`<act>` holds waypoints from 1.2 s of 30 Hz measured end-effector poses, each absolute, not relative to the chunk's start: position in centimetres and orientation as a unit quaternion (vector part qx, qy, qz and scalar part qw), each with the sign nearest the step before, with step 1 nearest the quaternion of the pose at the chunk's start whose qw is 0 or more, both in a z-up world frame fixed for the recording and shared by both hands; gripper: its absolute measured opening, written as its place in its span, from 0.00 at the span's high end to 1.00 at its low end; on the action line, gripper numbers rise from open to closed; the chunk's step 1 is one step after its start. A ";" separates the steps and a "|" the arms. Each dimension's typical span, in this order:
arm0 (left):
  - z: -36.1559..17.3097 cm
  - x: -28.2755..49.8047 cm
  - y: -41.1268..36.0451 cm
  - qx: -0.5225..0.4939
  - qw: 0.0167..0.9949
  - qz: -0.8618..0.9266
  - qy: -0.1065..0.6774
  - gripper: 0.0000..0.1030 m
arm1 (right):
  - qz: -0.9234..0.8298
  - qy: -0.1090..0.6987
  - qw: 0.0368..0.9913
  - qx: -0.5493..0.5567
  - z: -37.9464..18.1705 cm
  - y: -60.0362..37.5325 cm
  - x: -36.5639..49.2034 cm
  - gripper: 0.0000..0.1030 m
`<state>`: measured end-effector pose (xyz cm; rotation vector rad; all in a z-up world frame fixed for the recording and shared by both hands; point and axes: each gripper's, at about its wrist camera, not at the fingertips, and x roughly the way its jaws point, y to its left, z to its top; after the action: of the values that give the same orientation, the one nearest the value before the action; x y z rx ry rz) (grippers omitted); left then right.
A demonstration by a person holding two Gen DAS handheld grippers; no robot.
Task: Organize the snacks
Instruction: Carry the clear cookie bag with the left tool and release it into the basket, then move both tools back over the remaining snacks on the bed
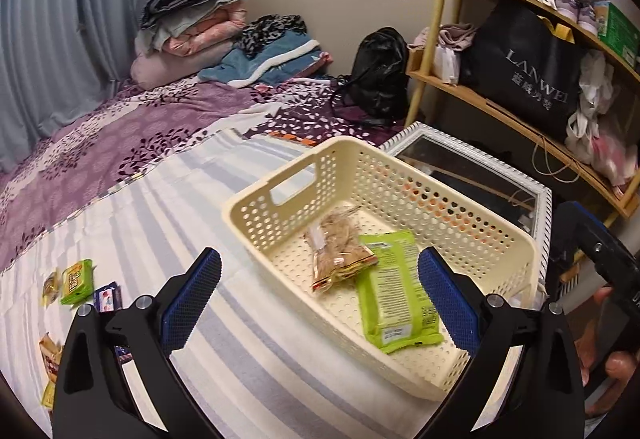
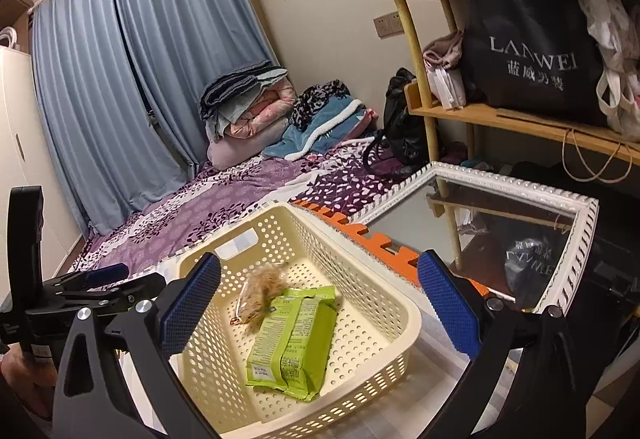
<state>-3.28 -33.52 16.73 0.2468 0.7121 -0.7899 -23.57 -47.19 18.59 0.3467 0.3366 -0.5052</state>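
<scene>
Basket (image 1: 400, 175) cream, perforated all over with round holes. Inside it a lime-green packet (image 1: 396, 299) with fine dark print and a clear bag (image 1: 340, 251) of tan-brown snack. Cloth (image 1: 168, 207) beneath striped white and pale blue. Bedspread (image 1: 120, 135) purple with dark leaf sprigs. Gripper pads (image 1: 192, 295) blue, cross-hatched, on black arms. Curtains (image 2: 120, 87) grey-blue. Foam mat (image 2: 360, 235) orange.

a home bedroom: a bed (image 1: 132, 127) with folded blankets (image 1: 192, 23), blue curtains (image 2: 120, 79) and cluttered wooden shelves (image 2: 520, 119).
</scene>
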 end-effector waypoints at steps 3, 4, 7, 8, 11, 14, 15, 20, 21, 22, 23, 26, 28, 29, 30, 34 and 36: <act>17.1 -3.4 -32.7 0.123 0.866 -0.361 0.325 0.03 | -0.248 0.160 0.944 0.147 19.1 -46.0 -23.4 0.05; 17.2 -3.3 -32.4 0.124 0.868 -0.359 0.320 0.03 | -0.249 0.158 0.945 0.141 19.4 -45.6 -23.3 0.05; 17.7 -3.5 -31.6 0.125 0.876 -0.352 0.307 0.03 | -0.253 0.148 0.947 0.128 20.0 -44.8 -23.2 0.05; 17.9 -3.5 -31.3 0.123 0.878 -0.350 0.302 0.03 | -0.256 0.143 0.948 0.123 20.2 -44.5 -23.3 0.05; 18.5 -3.6 -30.3 0.118 0.886 -0.343 0.288 0.03 | -0.269 0.119 0.951 0.098 21.0 -43.2 -23.6 0.05; 19.1 -3.8 -29.2 0.116 0.902 -0.323 0.262 0.03 | -0.297 0.109 0.948 0.042 22.0 -41.1 -23.3 0.05; 19.4 -4.1 -28.9 0.122 0.909 -0.313 0.247 0.03 | -0.304 0.110 0.946 0.022 22.1 -40.5 -23.0 0.05; 20.0 -4.4 -27.5 0.131 0.919 -0.293 0.228 0.03 | -0.309 0.108 0.944 -0.041 21.8 -37.4 -22.0 0.05; 20.1 -4.3 -27.1 0.128 0.920 -0.291 0.229 0.03 | -0.316 0.093 0.942 -0.059 21.8 -36.6 -22.0 0.05; 20.1 -4.1 -26.7 0.126 0.921 -0.287 0.231 0.03 | -0.325 0.086 0.938 -0.080 21.8 -35.7 -21.9 0.05; 20.1 -4.0 -26.3 0.124 0.923 -0.282 0.232 0.03 | -0.329 0.085 0.936 -0.095 21.8 -35.0 -21.6 0.05; 20.0 -3.5 -24.9 0.119 0.925 -0.273 0.238 0.03 | -0.308 0.099 0.942 -0.089 22.0 -33.9 -20.8 0.05; 20.0 -3.3 -23.8 0.117 0.928 -0.264 0.237 0.03 | -0.288 0.112 0.949 -0.062 22.2 -33.6 -20.4 0.05; 20.0 -3.3 -23.2 0.117 0.929 -0.260 0.236 0.03 | -0.279 0.118 0.952 -0.049 22.3 -33.5 -20.2 0.05; 19.9 -3.2 -22.7 0.118 0.930 -0.256 0.235 0.03 | -0.271 0.125 0.954 -0.038 22.3 -33.4 -19.9 0.05; 19.7 -2.4 -20.0 0.113 0.933 -0.241 0.241 0.03 | -0.219 0.155 0.963 -0.027 22.0 -32.4 -18.2 0.05; 19.5 -1.8 -18.6 0.108 0.934 -0.233 0.248 0.03 | -0.206 0.158 0.965 -0.040 21.6 -31.1 -17.6 0.05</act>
<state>-1.82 -18.60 19.50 0.2211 0.5063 -0.4758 -17.61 -31.12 21.63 -0.0808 0.3189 -0.4173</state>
